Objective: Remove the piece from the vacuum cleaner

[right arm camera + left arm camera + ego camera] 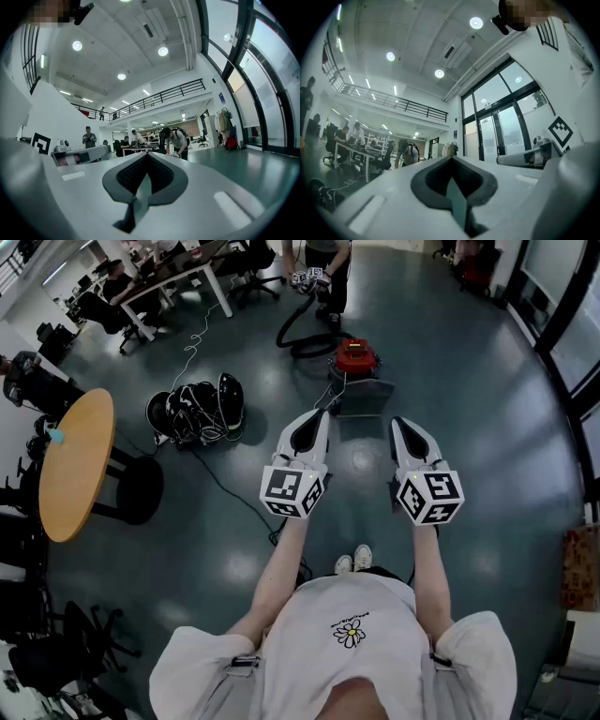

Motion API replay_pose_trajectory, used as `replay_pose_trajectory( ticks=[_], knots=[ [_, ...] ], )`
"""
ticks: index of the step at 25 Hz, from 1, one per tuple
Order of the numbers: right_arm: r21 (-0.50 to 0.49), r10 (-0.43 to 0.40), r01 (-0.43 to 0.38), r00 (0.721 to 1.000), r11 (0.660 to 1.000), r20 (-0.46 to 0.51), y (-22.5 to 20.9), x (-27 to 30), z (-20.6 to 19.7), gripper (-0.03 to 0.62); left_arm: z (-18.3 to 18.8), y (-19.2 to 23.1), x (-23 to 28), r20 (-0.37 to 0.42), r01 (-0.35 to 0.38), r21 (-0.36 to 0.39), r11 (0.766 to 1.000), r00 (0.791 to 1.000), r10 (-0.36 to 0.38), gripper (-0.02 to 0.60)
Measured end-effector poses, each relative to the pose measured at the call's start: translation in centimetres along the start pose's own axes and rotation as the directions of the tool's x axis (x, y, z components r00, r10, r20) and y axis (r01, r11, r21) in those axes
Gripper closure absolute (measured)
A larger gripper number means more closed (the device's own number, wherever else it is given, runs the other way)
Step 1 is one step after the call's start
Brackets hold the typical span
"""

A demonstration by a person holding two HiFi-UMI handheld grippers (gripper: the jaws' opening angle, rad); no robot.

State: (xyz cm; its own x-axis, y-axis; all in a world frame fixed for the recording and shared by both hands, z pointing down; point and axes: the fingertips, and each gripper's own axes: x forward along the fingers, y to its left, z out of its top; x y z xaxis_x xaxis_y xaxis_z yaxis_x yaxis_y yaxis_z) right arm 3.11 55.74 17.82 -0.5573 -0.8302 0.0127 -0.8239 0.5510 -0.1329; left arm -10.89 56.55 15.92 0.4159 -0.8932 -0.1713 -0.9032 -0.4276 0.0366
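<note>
**On the glossy floor: both grippers closed and empty, vacuum cleaner ahead**

Floor (pixel 487 427) is smooth dark grey-green with a sheen and soft light reflections. Vacuum cleaner (pixel 355 356) stands on it ahead of the person. It has a rounded red canister with a shiny plastic look and a darker top. A flat grey boxy base (pixel 362 397) sits at its near side. Black ribbed hose (pixel 298 341) curls off the canister's far left in a loop, toward a second person (pixel 325 259) standing beyond it.

Left gripper (pixel 322 414) is a smooth white shell tapering to a point, with a cube of black-and-white square markers at the rear. In the left gripper view its fingers (pixel 436 176) are dark rubbery pads. They meet at the tip and only a thin sliver of floor shows through lower down. Nothing is between them and nothing is touched.

Right gripper (pixel 397 422) has the same white tapered build and marker cube. In the right gripper view its pads (pixel 129 176) are dark with a fine dotted texture. They are pressed fully together, holding nothing.

Both grippers are held side by side in the air, tips toward the vacuum cleaner. It lies just beyond and between the two tips in the head view, and neither tip is in contact with it.

Round wooden table (pixel 75 465) with a matte tan top is at left, with a black stool (pixel 141 488) beside it. A pile of shiny black gear (pixel 197 411) with cables lies left of the vacuum cleaner.
</note>
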Motion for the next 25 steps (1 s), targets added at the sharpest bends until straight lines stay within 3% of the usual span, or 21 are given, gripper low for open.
replay_pose_trajectory(
  ticks=[6,25],
  knots=[
    [-0.019,0.003,-0.003,1.000,1.000,-0.002,-0.7,0.8,0.0,0.569,0.2,0.9,0.6,0.003,-0.023,0.011,1.000,1.000,0.023,0.581],
    [0.000,0.003,-0.003,1.000,1.000,-0.018,-3.8,0.2,-1.5,0.568,-1.5,-1.8,2.8,-0.057,-0.010,0.040,0.999,0.998,0.012,0.581]
  ],
)
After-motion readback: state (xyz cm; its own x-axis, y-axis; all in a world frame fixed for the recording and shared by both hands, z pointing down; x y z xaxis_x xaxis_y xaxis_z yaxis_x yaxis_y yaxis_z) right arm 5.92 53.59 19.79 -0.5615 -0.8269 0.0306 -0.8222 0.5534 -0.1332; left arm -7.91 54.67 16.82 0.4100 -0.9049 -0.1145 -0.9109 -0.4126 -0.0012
